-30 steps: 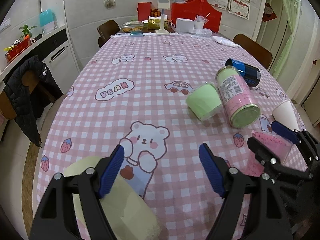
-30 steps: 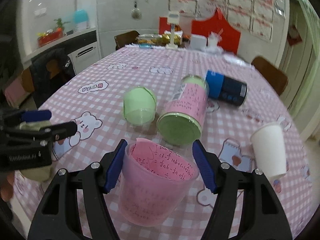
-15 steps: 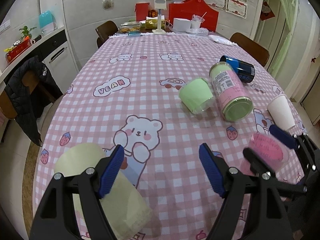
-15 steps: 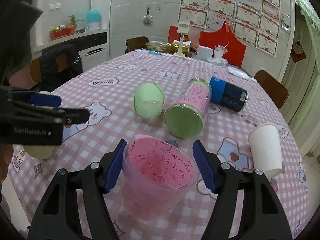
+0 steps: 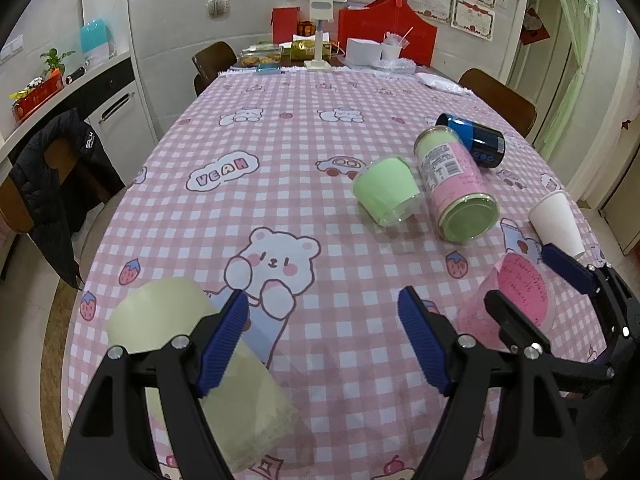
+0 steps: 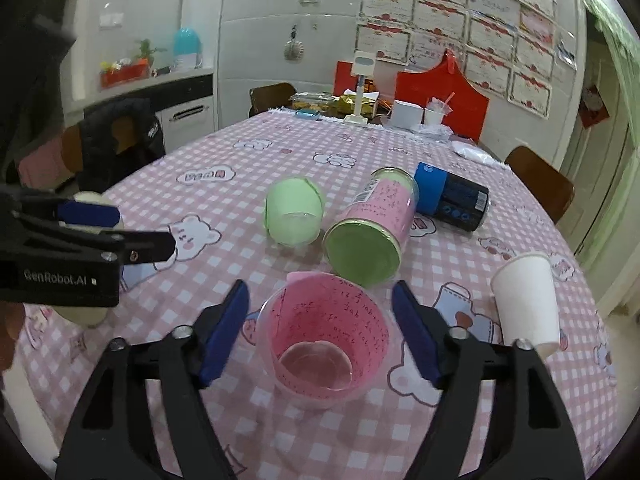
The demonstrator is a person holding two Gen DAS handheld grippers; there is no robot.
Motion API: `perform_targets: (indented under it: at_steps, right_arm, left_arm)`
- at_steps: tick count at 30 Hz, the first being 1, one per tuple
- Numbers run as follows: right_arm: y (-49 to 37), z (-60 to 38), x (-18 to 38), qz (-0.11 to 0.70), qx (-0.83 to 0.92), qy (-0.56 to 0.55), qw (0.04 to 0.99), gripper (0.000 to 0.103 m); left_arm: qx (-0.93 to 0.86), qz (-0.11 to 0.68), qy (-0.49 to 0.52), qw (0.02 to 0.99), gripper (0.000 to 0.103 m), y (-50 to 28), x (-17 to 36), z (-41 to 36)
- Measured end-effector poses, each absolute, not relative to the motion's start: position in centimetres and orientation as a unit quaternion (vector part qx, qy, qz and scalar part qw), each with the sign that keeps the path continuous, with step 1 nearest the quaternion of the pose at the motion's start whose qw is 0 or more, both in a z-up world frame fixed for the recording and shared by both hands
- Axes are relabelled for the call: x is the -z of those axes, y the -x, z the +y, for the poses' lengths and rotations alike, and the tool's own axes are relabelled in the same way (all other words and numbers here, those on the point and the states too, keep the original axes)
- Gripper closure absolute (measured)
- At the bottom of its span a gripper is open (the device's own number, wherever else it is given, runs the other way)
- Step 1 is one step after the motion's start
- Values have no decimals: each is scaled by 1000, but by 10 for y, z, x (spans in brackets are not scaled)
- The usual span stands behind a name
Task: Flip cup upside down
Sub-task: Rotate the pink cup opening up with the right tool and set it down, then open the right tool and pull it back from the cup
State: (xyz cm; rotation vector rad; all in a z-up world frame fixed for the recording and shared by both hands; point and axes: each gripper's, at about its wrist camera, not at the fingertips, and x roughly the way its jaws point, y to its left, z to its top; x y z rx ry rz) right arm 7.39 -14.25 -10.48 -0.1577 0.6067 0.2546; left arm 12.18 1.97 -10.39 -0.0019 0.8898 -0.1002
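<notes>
Right gripper (image 6: 320, 334) spread wide, straddling the pink cup (image 6: 322, 340) standing mouth-up on the near table (image 6: 280, 152), apparently lined up for a flip grasp; left gripper (image 5: 322, 338) open, empty, beside a yellow cup (image 5: 160, 316).

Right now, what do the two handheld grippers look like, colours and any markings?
Both are alike: the left gripper and right gripper have matte black angular plastic arms with silver screws, ending in ribbed blue finger pads. The left one's black body carries white "GenRobot.AI" lettering, seen from the right wrist camera. No cables or sleeves show.
</notes>
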Motion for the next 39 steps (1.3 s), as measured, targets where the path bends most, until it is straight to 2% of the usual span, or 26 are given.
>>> perform_targets:
  at_steps: [11, 13, 22, 39]
  right_arm:
    - [-45, -161, 75, 265, -99, 44, 958, 19]
    - [-39, -164, 69, 258, -93, 38, 961, 14]
    - [-5, -174, 50, 226, -74, 31, 971, 8]
    - [49, -186, 25, 150, -49, 36, 987, 8]
  left_arm:
    - [53, 396, -1, 917, 27, -96, 85, 11]
    - [56, 383, -1, 922, 27, -86, 78, 7]
    - [46, 317, -33, 947, 24, -44, 50, -12]
    - [37, 196, -25, 980, 19, 21, 19, -25]
